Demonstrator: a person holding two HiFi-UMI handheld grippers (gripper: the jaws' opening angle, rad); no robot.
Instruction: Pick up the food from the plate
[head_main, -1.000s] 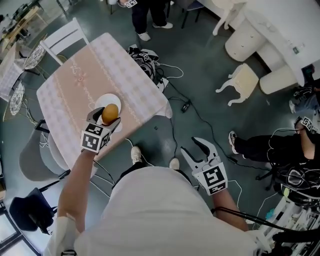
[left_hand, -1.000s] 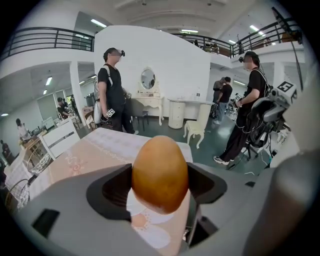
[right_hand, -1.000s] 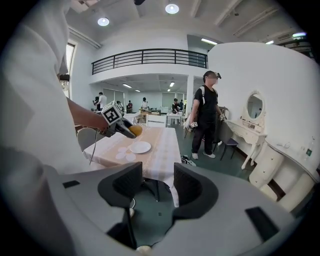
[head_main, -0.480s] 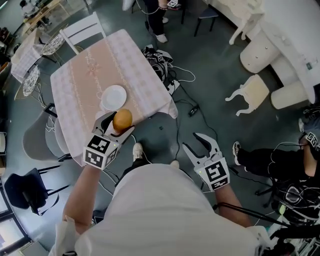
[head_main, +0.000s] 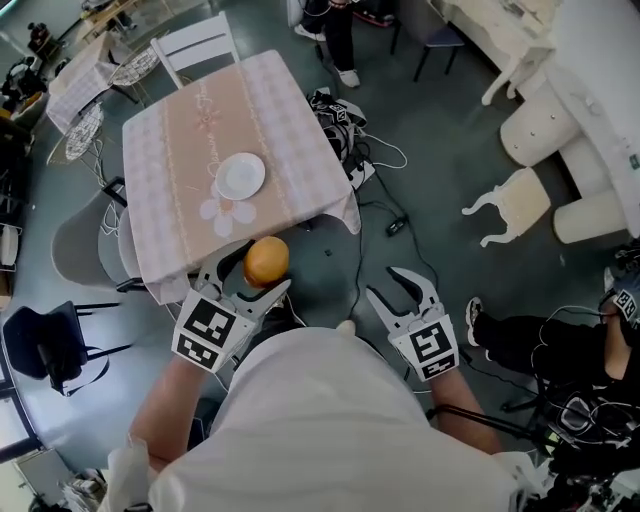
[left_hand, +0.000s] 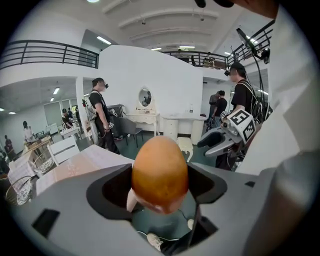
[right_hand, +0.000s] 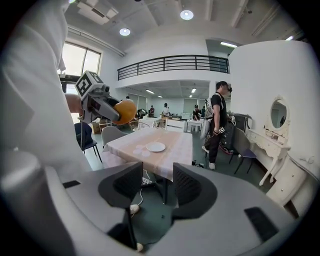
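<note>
Left gripper view: left gripper (left_hand: 160, 186) clamped on golden-brown egg-shaped food (left_hand: 160, 172), much of which stands proud of the jaws.

Location: the food is in the air just off the near edge of the table (head_main: 170, 215). The white plate (head_main: 240, 176) sits bare, further ahead.

Right gripper (head_main: 400, 292): jaws apart, empty, to the right.

Risk: the rounded food could slip out if the squeeze slackens or the gripper tips, and would likely drop to the floor.

Clearance: open floor beneath and rightward; table edge ahead, chair (head_main: 80, 250) ahead-left, cables (head_main: 375, 185) ahead-right.

White short-sleeved shirt (head_main: 300, 420); grey left tongs (head_main: 262, 268) and right tongs (head_main: 385, 283), both marked with black-and-white squares.
</note>
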